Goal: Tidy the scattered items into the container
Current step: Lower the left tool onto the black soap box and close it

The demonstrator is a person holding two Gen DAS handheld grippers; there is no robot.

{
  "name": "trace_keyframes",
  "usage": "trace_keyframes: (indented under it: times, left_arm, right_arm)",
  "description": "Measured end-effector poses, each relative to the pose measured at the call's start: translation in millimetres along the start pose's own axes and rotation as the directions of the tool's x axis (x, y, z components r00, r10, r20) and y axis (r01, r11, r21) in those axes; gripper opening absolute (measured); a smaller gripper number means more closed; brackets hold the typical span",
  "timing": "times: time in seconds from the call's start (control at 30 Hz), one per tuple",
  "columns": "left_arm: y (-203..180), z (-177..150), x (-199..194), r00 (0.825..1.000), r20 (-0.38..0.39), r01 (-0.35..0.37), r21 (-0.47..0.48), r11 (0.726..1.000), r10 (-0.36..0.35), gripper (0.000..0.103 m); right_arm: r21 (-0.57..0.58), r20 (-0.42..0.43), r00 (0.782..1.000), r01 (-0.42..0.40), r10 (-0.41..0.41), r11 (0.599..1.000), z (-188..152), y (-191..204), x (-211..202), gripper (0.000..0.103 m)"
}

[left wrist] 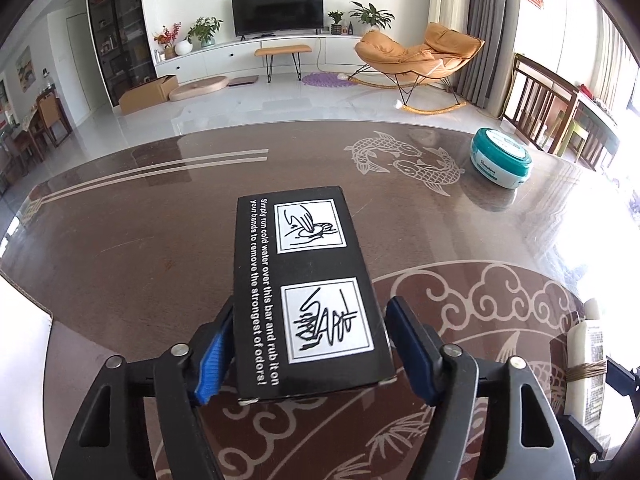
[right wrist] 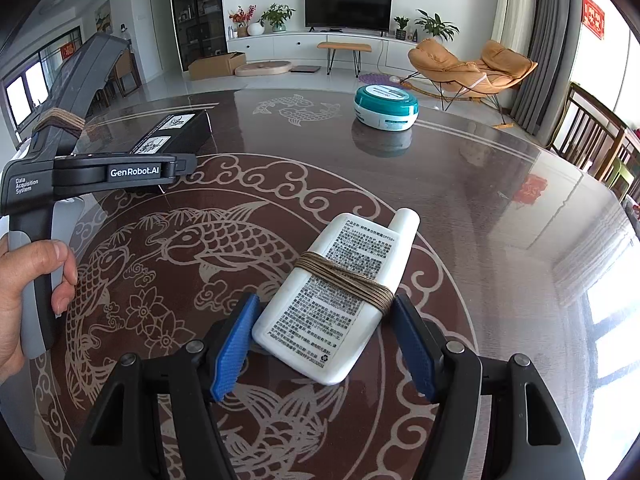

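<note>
Low in the left wrist view, the left hand-held gripper [left wrist: 310, 354] straddles a black box [left wrist: 308, 292] lying on the bench [left wrist: 120, 248]; its left blue pad touches the box edge, while the right pad stands just clear, so the grip looks not quite pressed home. Low in the right wrist view, the right hand-held gripper [right wrist: 324, 344] brackets a white bottle [right wrist: 336, 300] wound with brown twine; both pads sit at its sides, though whether they pinch it I cannot tell. Toward the upper right of both views, a teal-and-white round tub [right wrist: 386, 107] rests on the bench, well apart. No container shows.
</note>
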State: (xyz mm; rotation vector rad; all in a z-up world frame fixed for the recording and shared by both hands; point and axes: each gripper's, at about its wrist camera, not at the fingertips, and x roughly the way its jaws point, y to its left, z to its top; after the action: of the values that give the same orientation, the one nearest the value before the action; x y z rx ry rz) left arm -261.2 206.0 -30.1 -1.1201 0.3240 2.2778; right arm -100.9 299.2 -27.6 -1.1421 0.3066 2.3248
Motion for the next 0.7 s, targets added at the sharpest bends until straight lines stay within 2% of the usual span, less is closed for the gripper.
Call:
trace_keyframes:
  times: [0.1, 0.7]
  left_arm:
    - [1.8, -10.5, -8.2, 1.000, 0.004, 0.004, 0.001, 1.000, -0.004, 0.059]
    - [6.2, -80.9, -66.2, 1.000, 0.002, 0.015, 0.022, 1.000, -0.015, 0.059]
  right_arm:
    - [0.002, 0.000, 1.000, 0.001, -0.001, 1.000, -0.5, 0.3, 0.5, 0.067]
    - [0.008, 0.000, 1.000, 0.007, -0.007, 1.000, -3.1, 1.8, 3.2, 0.067]
